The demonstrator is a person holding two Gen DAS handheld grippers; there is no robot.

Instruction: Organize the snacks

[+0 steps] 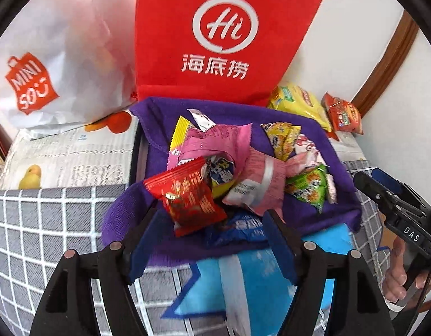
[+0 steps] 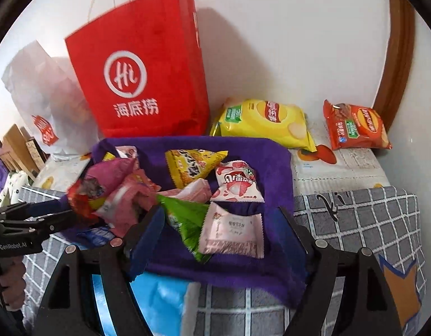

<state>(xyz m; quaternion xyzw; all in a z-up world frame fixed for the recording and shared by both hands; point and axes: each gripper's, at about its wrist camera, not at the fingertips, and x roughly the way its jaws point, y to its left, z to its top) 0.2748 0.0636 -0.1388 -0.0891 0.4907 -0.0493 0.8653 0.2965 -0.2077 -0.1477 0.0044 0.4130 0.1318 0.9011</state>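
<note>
A purple cloth [image 1: 299, 137] [image 2: 252, 145] lies on the table with a pile of small snack packets on it. My left gripper [image 1: 212, 224] is open, its fingers either side of a red packet [image 1: 187, 196] and a blue packet [image 1: 238, 229] at the cloth's near edge. It shows at the left of the right wrist view [image 2: 75, 212]. My right gripper [image 2: 221, 232] is open over a green packet [image 2: 187, 218] and a pale pink packet [image 2: 232, 232]. Yellow [image 2: 196, 165] and strawberry [image 2: 238, 184] packets lie behind.
A red paper bag [image 1: 215, 36] [image 2: 148, 84] and a white bag [image 1: 47, 64] [image 2: 41, 103] stand against the wall. A yellow chip bag [image 2: 266, 120] and an orange chip bag [image 2: 355, 128] lie at the back right. A light blue bag [image 1: 238, 280] lies on the grey checked cloth [image 1: 47, 238].
</note>
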